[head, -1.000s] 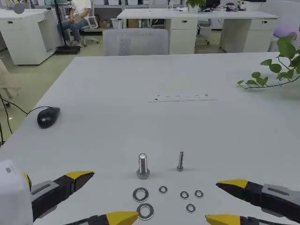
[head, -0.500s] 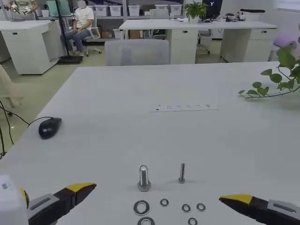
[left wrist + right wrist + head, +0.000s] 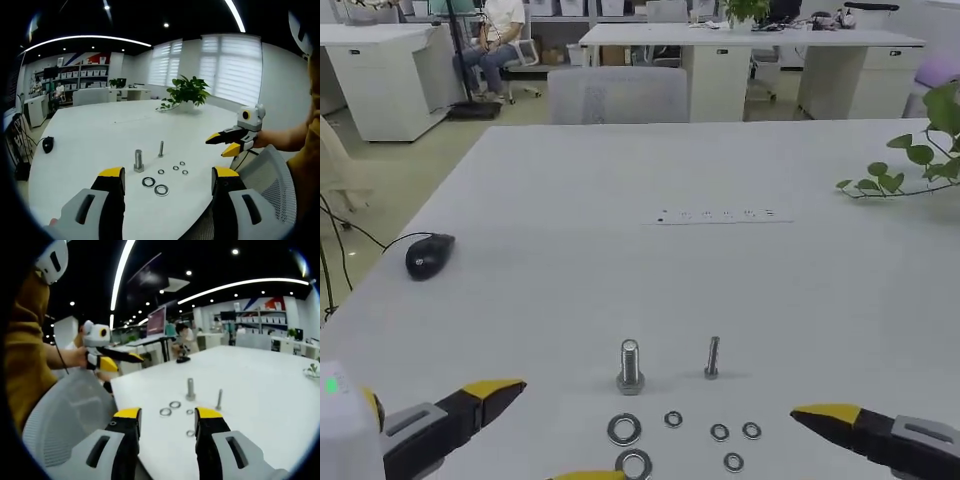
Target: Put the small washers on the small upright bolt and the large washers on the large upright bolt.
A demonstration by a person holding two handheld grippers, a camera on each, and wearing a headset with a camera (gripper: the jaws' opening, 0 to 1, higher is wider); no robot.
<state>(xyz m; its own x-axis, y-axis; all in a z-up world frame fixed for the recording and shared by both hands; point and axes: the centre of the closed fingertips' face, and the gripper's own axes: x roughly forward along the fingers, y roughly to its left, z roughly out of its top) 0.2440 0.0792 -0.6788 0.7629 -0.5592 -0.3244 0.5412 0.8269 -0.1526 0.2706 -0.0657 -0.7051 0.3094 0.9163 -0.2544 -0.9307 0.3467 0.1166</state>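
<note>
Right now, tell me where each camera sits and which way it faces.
Left gripper view: on the left gripper, facing forward-right at the large bolt and small bolt; own open jaws, right gripper, a forearm.
Right gripper view: on the right gripper, facing forward-left at the bolts; own open jaws, left gripper, a mustard sleeve.
Head view: on the headset, forward and down at bolts and washers; both grippers' yellow tips.
Shared: all three show both bolts.

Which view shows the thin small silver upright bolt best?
Head view: the thin small silver upright bolt stands crisp and unobstructed, right of the thick large silver bolt. Both gripper views show it whole too, but fisheye-curved and blurrier.
</note>
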